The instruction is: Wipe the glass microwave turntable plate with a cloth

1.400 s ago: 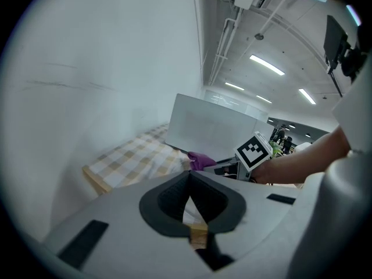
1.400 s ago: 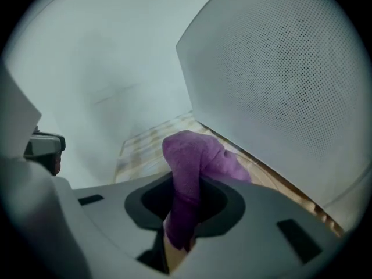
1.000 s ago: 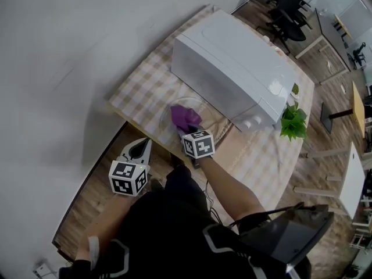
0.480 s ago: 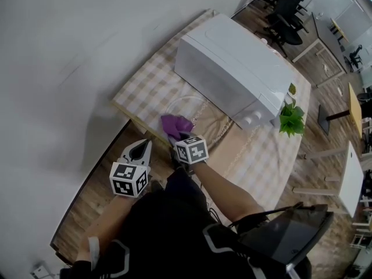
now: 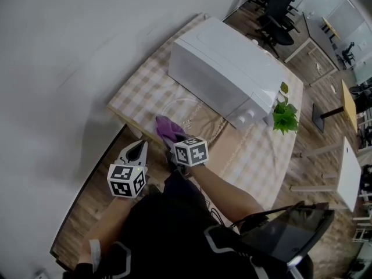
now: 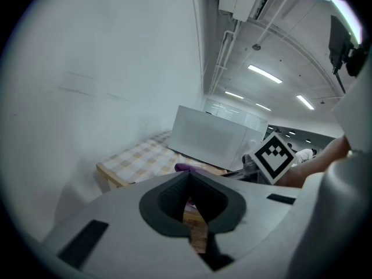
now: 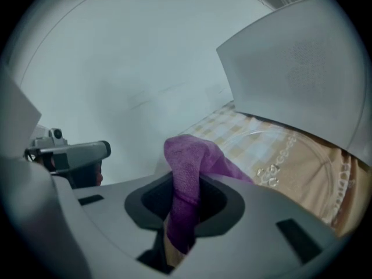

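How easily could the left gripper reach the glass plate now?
Probably yes, easily: the left gripper hangs beside the table edge, near the glass plate, with nothing between. Only the right gripper, shut on the purple cloth, crowds the plate's near rim.

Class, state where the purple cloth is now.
Head view: the cloth is clamped in the right gripper, left of centre, at the near edge of the plate before the microwave.
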